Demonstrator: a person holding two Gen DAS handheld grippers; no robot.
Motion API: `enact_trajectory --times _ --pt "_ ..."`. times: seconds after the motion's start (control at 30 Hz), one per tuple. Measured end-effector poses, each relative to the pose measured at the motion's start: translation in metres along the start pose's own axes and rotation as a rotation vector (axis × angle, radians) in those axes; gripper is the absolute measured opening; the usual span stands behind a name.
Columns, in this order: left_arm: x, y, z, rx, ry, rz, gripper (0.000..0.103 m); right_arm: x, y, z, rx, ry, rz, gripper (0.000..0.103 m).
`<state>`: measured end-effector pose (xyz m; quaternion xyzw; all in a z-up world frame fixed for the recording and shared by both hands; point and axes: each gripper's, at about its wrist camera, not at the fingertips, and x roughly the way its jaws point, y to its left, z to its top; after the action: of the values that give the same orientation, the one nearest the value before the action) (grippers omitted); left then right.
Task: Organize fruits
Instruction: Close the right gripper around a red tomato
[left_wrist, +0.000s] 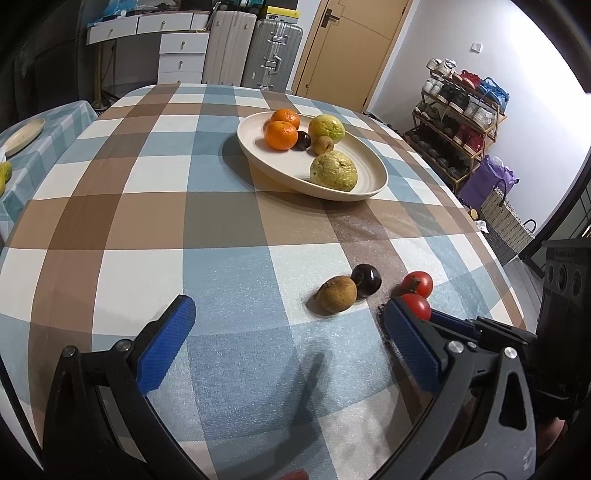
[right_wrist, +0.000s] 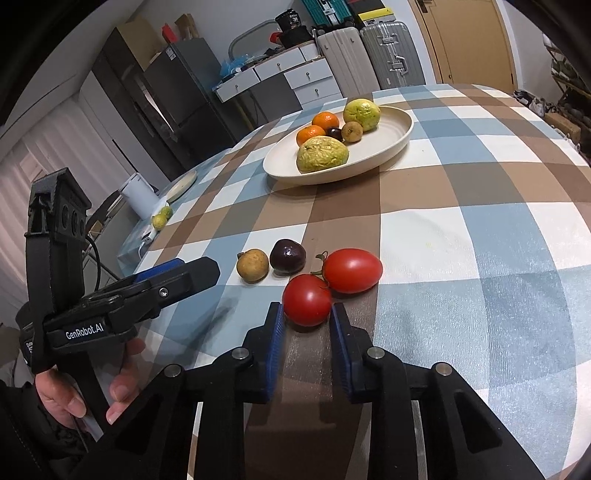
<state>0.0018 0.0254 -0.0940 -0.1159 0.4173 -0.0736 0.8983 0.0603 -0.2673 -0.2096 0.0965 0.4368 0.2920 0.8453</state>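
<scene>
Grip check: your right gripper (right_wrist: 307, 314) is clamped on the round tomato (right_wrist: 307, 300), pads at its sides, low on the checked tablecloth (right_wrist: 461, 229). Smooth, soft skin; I judge it light and easily bruised, so hold gently across the widest part. Your left gripper (left_wrist: 290, 325) hangs released. Beyond, the plate (right_wrist: 391, 146) holds fruit.

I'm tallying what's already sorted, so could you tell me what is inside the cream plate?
Inside the cream plate: two oranges, two green guavas, a dark plum and a small brown fruit. Anything behind the guavas is hidden.
</scene>
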Motion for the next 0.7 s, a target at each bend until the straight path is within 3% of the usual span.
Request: enact_trajectory --times 0.7 --pt "0.002 0.009 0.000 -0.028 -0.002 -0.002 0.102 -0.005 0.011 -0.012 -0.056 0.005 0.038 0.025"
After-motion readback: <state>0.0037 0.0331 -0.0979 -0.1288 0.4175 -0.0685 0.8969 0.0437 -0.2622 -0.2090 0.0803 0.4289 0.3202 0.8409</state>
